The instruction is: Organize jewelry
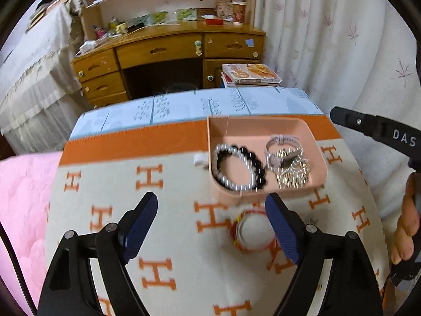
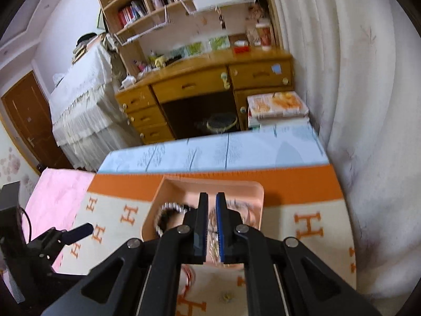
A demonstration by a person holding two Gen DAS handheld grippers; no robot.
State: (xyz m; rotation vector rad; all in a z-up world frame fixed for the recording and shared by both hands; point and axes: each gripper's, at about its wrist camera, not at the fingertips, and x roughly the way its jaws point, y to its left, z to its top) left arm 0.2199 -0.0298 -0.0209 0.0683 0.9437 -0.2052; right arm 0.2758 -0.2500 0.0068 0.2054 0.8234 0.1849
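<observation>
Step in hand — collecting loose pieces into the pink tray (image 1: 265, 129), which already holds beads (image 1: 238, 167) and a watch (image 1: 282, 148). Left gripper (image 1: 211, 226), jaws spread and empty, hovers by the red bangle (image 1: 251, 230) on the blanket (image 1: 110, 184) just before the tray; next it likely must straddle the rim and pinch. Right gripper (image 2: 211, 226) — jaws pressed together, empty — hangs over the tray.

Left gripper (image 1: 211, 226): black linkage arms, silver pivot screws, ribbed navy pads on the jaws. Right gripper (image 2: 210, 226): identical; white "DAS" lettering on its housing.
</observation>
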